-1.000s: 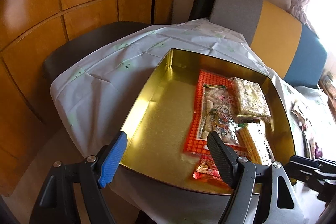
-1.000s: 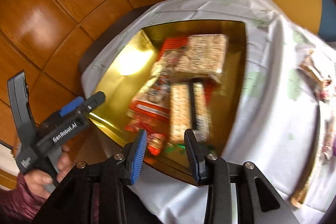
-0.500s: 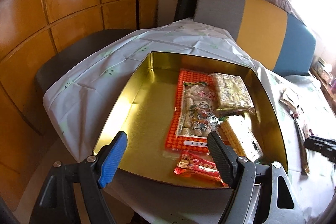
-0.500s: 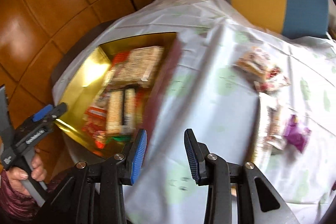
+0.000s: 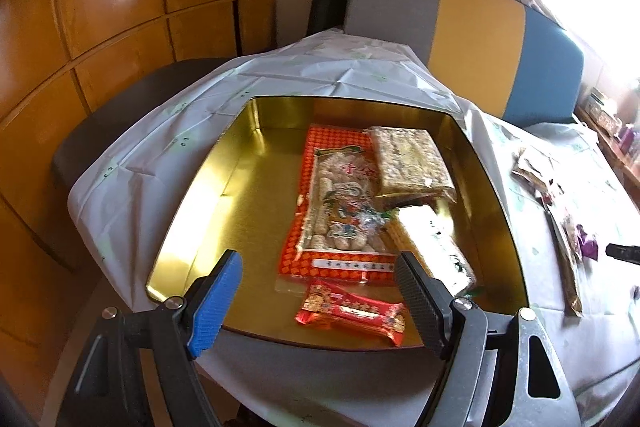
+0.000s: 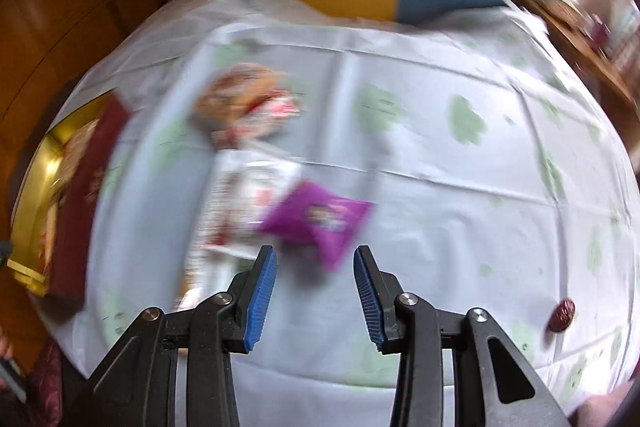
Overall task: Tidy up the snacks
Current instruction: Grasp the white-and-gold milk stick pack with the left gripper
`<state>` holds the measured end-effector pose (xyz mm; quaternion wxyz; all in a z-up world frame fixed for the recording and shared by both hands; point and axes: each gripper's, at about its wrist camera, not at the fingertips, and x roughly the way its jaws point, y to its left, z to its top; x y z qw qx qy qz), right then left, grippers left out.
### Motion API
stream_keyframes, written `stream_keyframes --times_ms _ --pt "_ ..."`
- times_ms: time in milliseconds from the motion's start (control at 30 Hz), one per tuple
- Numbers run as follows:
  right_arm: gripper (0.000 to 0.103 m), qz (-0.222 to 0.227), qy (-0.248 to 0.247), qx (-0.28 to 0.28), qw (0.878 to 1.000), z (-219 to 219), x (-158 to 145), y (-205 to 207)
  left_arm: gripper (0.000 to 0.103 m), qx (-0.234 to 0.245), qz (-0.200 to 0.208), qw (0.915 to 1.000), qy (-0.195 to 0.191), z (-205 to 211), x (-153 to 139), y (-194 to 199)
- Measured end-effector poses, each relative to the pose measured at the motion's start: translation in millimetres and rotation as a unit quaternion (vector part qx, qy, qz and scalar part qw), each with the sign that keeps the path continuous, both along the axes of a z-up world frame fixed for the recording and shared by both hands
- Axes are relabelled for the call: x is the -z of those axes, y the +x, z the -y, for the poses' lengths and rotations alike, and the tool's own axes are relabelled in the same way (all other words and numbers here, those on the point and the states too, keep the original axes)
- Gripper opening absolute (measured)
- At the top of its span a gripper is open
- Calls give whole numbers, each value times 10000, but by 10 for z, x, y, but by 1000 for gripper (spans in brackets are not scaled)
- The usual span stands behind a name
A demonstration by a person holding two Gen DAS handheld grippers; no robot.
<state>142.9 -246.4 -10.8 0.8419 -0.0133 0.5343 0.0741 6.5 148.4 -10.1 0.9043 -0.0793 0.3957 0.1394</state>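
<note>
- Right gripper [image 6: 315, 289] hangs with its jaws apart and empty, just short of the purple packet [image 6: 318, 221] on the tablecloth [image 6: 460, 187], right of the gold tin [image 5: 240, 187].
- Risk: this view is blurred, so a hasty pinch could slip off or shove the flat pouch.
- Its long axis runs left-right, one corner pointing near.
- Left gripper [image 5: 316, 301] is spread wide and empty at the tin's near rim.

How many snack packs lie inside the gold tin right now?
4. In the gold tin: a large red peanut bag in the middle, a golden brittle pack far right, a white cracker pack near right, and a small red bar at the front. More may hide underneath.
</note>
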Motion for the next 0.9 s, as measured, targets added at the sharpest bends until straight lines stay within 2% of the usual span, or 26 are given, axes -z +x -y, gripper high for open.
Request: stream_keyframes --times_ms 133,233,433,667,900 --pt "41 -158 333 680 9970 349 107 57 79 256 0 9997 -4 170 -36 39" --pt "41 -88 606 793 9950 415 92 114 79 571 2 9984 29 371 -71 80" --pt "41 -279 625 866 9939 424 147 142 79 1338 -35 9909 108 877 -103 175" --pt "41 -264 700 813 9939 377 134 131 79 2153 -180 9764 -17 1500 -114 382" --pt "41 -188 863 815 9928 387 70 126 79 2883 -499 9562 60 2202 84 712"
